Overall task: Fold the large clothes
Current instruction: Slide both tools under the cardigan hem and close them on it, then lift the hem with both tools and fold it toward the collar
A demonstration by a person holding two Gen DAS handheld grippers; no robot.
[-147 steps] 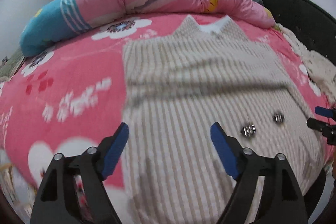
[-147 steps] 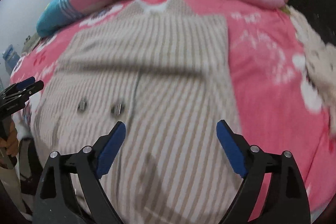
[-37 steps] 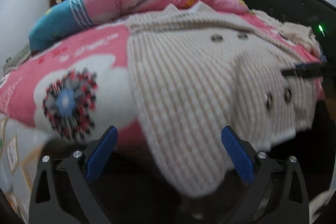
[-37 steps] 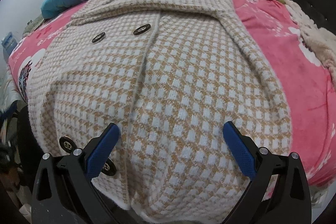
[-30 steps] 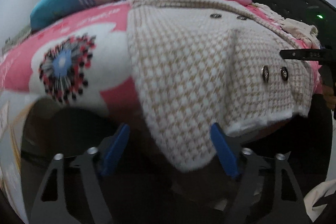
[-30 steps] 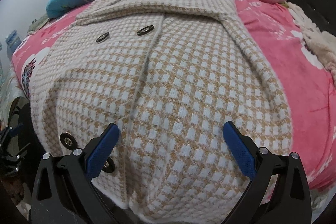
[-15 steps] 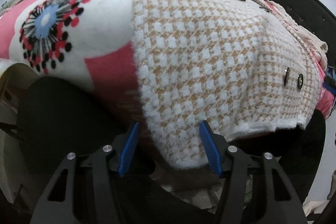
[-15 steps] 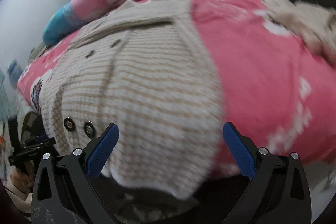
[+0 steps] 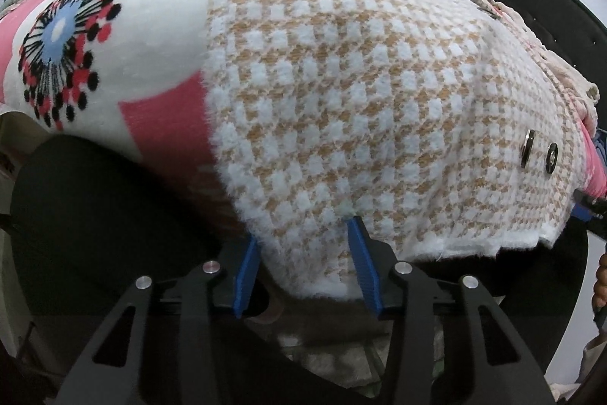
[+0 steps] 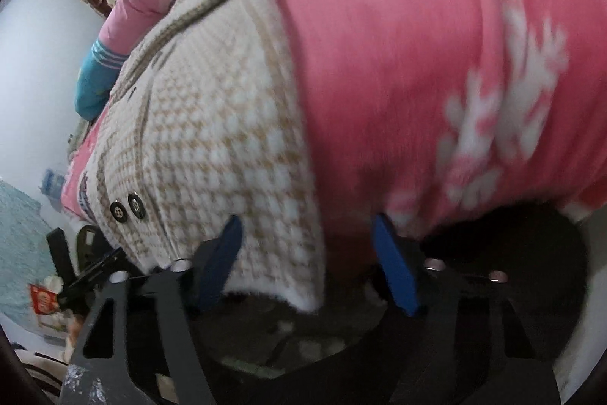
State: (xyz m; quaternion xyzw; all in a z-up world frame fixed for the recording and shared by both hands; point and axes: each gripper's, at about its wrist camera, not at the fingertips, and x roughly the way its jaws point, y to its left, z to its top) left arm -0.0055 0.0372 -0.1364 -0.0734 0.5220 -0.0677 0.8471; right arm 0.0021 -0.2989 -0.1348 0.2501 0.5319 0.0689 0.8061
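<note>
Left wrist: left hand-held gripper [image 9: 303, 245] closing around coat [image 9: 341, 82] hem corner.

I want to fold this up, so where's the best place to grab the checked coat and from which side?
Take the checked coat by its hem corners, coming from below the bed edge: the hem hangs free there, so fingers can straddle it.
</note>
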